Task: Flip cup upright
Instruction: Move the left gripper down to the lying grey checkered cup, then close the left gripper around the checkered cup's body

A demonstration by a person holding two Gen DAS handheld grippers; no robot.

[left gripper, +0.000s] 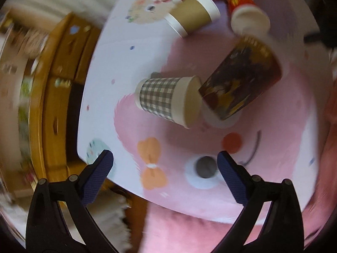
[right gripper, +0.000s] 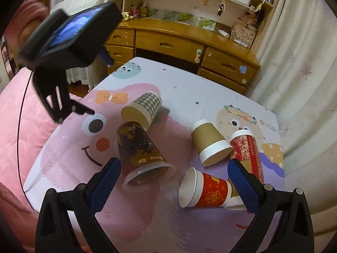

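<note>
Several paper cups lie on their sides on a cartoon-print table [right gripper: 189, 97]. A checked cup [left gripper: 166, 100] [right gripper: 143, 109] touches a dark patterned cup [left gripper: 242, 80] [right gripper: 141, 149]. A tan cup [left gripper: 193, 14] [right gripper: 210, 143], a red cup [right gripper: 206, 189] [left gripper: 244, 10] and a red glitter cup [right gripper: 246, 147] lie further right. My left gripper [left gripper: 165, 164] is open and empty, above the table edge short of the checked cup; it shows in the right wrist view [right gripper: 63, 67]. My right gripper [right gripper: 173, 175] is open and empty, above the dark and red cups.
A wooden desk with drawers [right gripper: 179, 48] stands behind the table. A pink bedspread [right gripper: 19, 130] lies to the left of the table, white curtains [right gripper: 299, 63] hang at the right.
</note>
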